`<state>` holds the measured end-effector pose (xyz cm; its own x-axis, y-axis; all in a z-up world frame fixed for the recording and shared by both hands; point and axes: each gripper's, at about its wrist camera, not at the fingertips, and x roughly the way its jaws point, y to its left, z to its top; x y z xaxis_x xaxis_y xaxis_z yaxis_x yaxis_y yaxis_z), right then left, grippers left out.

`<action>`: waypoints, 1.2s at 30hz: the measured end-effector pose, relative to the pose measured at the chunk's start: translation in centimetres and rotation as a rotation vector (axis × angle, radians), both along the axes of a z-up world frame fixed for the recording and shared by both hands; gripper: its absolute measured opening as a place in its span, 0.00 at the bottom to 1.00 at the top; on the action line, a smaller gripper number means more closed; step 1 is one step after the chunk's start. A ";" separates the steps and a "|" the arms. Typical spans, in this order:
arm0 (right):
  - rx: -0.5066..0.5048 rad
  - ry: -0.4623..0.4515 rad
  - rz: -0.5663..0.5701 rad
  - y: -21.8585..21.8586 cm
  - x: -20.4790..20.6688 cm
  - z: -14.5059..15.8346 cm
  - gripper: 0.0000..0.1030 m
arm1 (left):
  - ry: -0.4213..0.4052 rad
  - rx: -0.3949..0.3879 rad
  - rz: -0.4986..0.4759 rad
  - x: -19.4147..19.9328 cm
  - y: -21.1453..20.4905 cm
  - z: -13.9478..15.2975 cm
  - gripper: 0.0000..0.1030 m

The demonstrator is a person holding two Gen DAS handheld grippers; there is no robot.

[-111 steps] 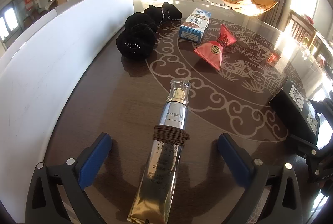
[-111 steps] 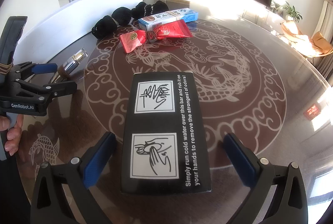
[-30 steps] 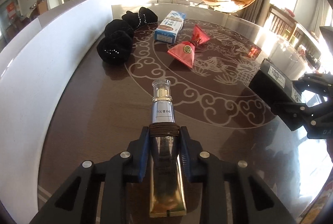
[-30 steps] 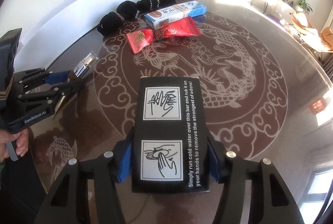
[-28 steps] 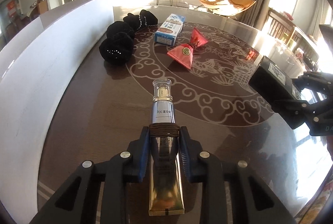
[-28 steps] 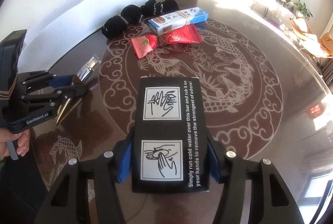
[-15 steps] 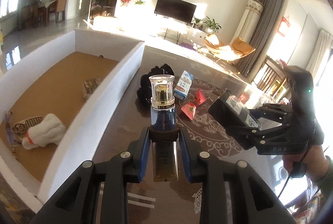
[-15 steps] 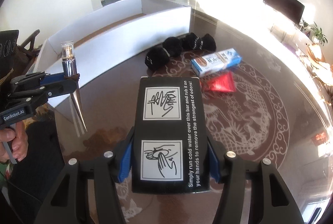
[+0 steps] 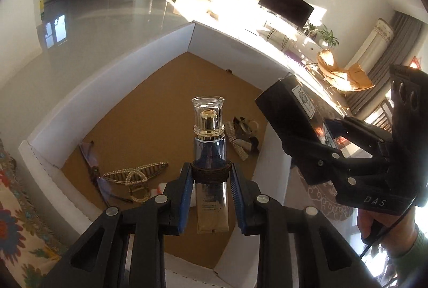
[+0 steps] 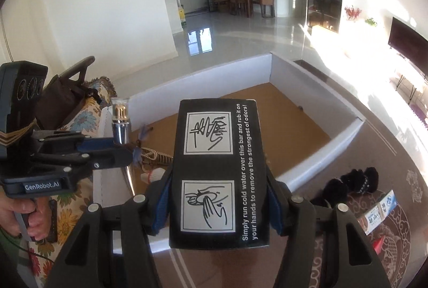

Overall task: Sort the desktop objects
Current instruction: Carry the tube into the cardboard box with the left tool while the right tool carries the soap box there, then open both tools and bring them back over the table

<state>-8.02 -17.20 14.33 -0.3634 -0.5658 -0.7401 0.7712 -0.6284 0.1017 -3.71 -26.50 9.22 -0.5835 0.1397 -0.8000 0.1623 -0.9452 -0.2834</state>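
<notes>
A cosmetic tube is clamped in the left gripper and a black box in the right gripper, both above the white bin. Black pouches and a blue carton, at four o'clock in the right view, remain unsorted.

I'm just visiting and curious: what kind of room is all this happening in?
Most likely a home's open living and dining room: a flat television on a low stand, a dining table with chairs, and an orange lounge chair by grey curtains.
</notes>
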 end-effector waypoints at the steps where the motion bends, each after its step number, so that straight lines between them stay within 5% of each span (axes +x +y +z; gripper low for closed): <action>1: 0.018 -0.018 0.012 -1.5 -0.5 -0.8 0.58 | -0.035 -0.004 0.008 -0.8 -0.6 -1.1 0.27; 8: 0.181 -0.081 0.021 -8.2 -3.4 -7.0 0.59 | -0.228 -0.009 0.094 -3.6 -3.1 -7.1 0.30; 10: 0.183 -0.104 0.006 -8.8 -4.2 -7.9 0.62 | -0.243 0.002 0.122 -3.6 -3.2 -7.3 0.38; 14: 0.103 -0.102 -0.043 -8.0 -4.8 -7.3 0.83 | -0.177 -0.045 0.150 -2.2 -2.6 -6.2 0.45; 17: 0.016 -0.065 -0.063 -5.5 -3.7 -5.6 0.83 | -0.092 -0.091 0.166 -0.3 -0.6 -4.0 0.46; 21: -0.083 0.045 -0.110 0.6 -1.3 -3.0 0.93 | 0.031 -0.065 0.075 1.8 4.3 -1.0 0.50; 23: -0.108 0.112 -0.159 4.6 0.1 -2.2 0.98 | 0.086 -0.051 0.000 3.4 7.9 0.2 0.64; 25: -0.100 0.158 -0.216 8.9 1.5 -2.3 1.00 | 0.137 -0.034 -0.085 4.4 12.1 0.7 0.89; 26: -0.086 0.170 -0.248 11.3 2.1 -2.6 1.00 | 0.156 -0.025 -0.131 5.1 14.0 0.7 0.92; 31: 0.051 0.144 -0.452 24.0 5.2 -8.3 1.00 | 0.109 -0.050 -0.321 5.7 23.7 -2.4 0.93; 36: 0.147 0.046 -0.597 32.5 8.4 -13.1 1.00 | 0.059 -0.108 -0.310 3.5 29.1 -6.8 0.93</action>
<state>0.42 15.27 1.22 -0.6194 -0.1481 -0.7710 0.2839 -0.9578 -0.0440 -0.24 2.60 2.40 -0.5720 0.2342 -0.7861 -0.1515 -0.9720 -0.1794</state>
